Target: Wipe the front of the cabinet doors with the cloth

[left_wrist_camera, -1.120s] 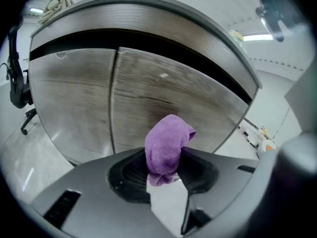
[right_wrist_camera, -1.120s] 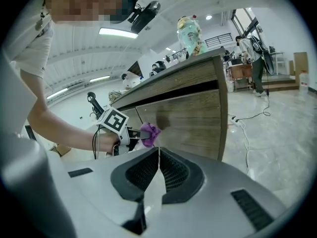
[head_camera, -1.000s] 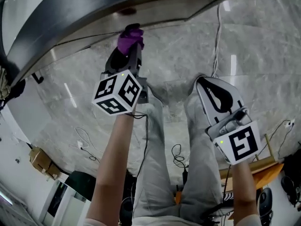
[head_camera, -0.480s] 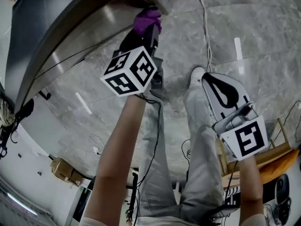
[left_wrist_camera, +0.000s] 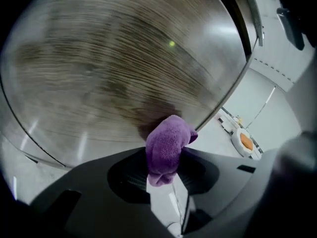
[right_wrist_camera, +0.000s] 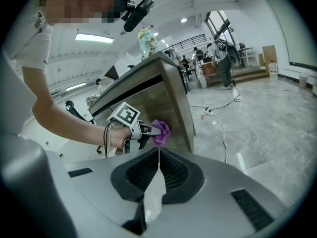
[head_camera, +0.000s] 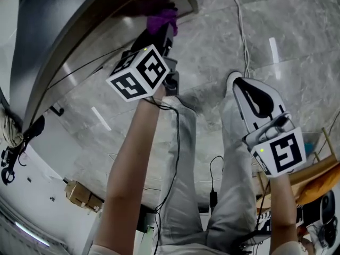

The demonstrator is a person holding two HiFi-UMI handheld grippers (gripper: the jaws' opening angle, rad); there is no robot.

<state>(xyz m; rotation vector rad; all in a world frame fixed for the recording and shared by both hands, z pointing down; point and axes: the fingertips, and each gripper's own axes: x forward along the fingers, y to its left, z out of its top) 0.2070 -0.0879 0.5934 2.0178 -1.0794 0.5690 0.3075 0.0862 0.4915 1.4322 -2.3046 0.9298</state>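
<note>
Tightly, left gripper (left_wrist_camera: 166,165) jaws clamp cloth (left_wrist_camera: 167,142) — against cabinet door (left_wrist_camera: 119,68).

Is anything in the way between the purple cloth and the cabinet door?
No, nothing visible is. The left tool is shut on the cloth, and the cloth looks pressed right against the wooden cabinet door, near its edge.

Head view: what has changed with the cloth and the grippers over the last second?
The left gripper, shut on the purple cloth, has swept along the cabinet door toward the cabinet's end corner, and the cloth now presses on the wood near that edge. Nothing was taken hold of or let go. The right gripper stayed shut and empty, low beside the person's leg.
</note>
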